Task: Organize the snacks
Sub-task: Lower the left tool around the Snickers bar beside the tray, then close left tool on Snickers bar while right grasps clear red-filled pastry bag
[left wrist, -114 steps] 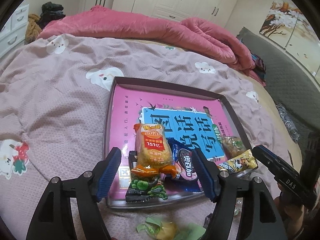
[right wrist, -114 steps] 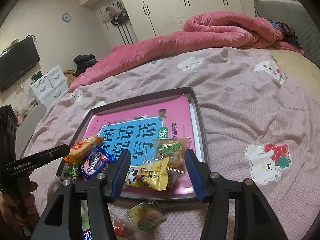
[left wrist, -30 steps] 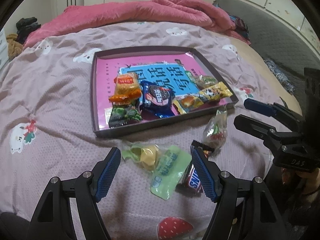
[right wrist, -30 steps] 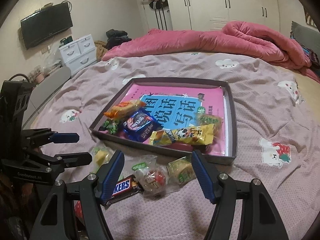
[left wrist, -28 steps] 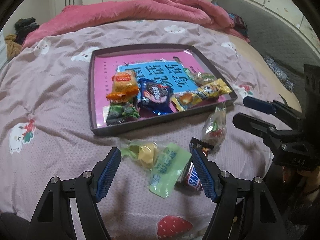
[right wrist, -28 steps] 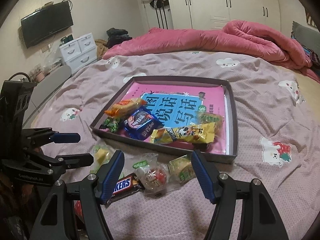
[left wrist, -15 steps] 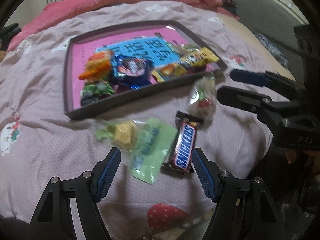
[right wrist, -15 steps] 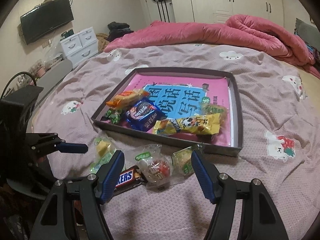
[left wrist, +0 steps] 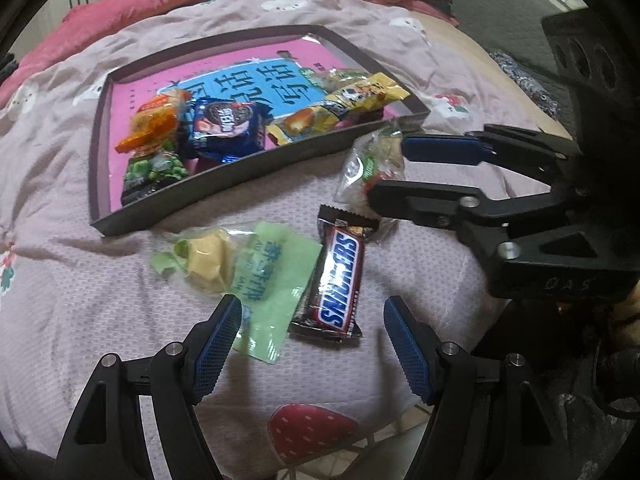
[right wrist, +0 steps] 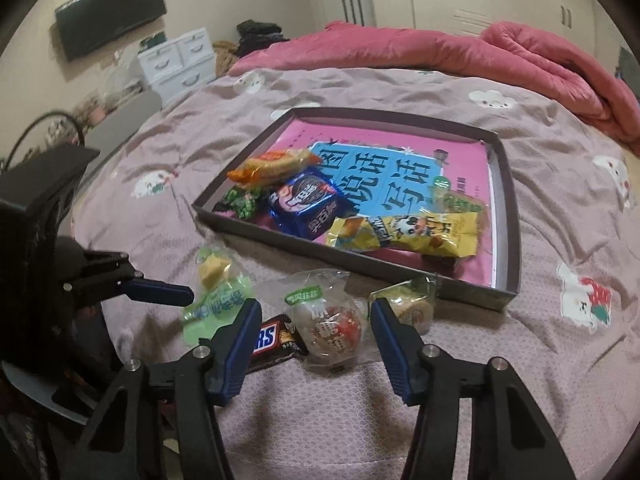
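Holds the left tool (left wrist: 312,308) open and empty just over the Snickers bar (left wrist: 340,276), low in the frame, likely to lift it into the tray (left wrist: 256,168) with the other snacks. Has just been closing the right tool (right wrist: 315,308) around the clear candy bag (right wrist: 328,320), lower middle, with the bag between the pads but not squeezed. Leaves both snacks on the bed (left wrist: 80,280), just in front of the tray's near wall.

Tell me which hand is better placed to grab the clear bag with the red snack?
Right. The right gripper already has the clear snack bag between its closing fingers. The left gripper sits over the Snickers bar and green packet instead.
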Demonstrator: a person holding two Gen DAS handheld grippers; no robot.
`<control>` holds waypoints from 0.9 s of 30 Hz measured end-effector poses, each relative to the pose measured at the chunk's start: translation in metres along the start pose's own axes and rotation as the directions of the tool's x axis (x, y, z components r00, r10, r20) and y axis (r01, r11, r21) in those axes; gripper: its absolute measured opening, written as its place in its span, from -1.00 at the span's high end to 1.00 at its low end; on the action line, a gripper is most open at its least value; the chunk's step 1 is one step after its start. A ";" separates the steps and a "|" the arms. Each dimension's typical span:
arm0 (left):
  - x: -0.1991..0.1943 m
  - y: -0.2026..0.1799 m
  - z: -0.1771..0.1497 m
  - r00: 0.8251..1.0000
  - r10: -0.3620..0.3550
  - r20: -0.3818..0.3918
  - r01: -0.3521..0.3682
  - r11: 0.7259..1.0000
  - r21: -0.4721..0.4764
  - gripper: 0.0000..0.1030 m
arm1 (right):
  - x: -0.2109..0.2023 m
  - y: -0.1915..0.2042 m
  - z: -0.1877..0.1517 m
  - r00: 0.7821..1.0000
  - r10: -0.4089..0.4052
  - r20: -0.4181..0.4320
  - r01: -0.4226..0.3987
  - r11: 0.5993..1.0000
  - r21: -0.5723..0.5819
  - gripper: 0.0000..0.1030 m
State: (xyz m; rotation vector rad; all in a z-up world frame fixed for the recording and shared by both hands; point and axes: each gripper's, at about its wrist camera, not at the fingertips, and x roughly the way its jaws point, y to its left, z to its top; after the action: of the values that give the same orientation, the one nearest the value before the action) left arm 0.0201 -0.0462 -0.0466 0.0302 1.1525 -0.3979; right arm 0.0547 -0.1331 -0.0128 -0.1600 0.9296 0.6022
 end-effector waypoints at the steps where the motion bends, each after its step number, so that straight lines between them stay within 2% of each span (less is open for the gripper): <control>1: 0.001 -0.001 0.000 1.000 -0.004 -0.002 0.004 1.000 0.004 -0.46 | 0.001 0.001 0.000 1.000 -0.002 -0.002 0.002 1.000 -0.007 -0.06; 8: 0.004 -0.005 0.000 0.999 -0.033 -0.001 0.033 0.999 0.020 -0.42 | 0.018 0.006 0.003 0.999 -0.029 -0.030 0.026 0.996 -0.088 0.10; 11: 0.007 -0.006 0.000 0.999 -0.043 -0.005 0.044 0.999 0.025 -0.40 | 0.028 0.008 0.004 0.998 -0.042 -0.048 0.036 0.993 -0.116 0.10; 15: 0.013 -0.007 0.001 0.998 -0.058 -0.010 0.058 0.998 0.026 -0.38 | 0.034 0.008 0.005 0.997 -0.058 -0.052 0.050 0.990 -0.134 0.28; 17: 0.015 -0.007 0.002 0.998 -0.068 -0.012 0.068 0.997 0.023 -0.33 | 0.035 0.006 0.005 0.997 -0.049 -0.052 0.042 0.991 -0.124 0.31; 19: 0.019 -0.006 0.003 0.996 -0.084 -0.022 0.084 0.996 0.017 -0.12 | 0.034 0.003 0.005 0.998 -0.038 -0.048 0.032 0.994 -0.108 0.32; 27: 0.031 -0.006 0.008 0.993 -0.111 -0.033 0.111 0.994 -0.004 0.04 | 0.025 -0.012 0.010 0.999 0.046 -0.006 -0.046 0.999 0.004 0.34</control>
State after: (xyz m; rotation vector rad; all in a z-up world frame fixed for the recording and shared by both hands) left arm 0.0360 -0.0621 -0.0695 -0.0295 1.1909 -0.4961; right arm 0.0791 -0.1287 -0.0277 -0.1375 0.9421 0.6429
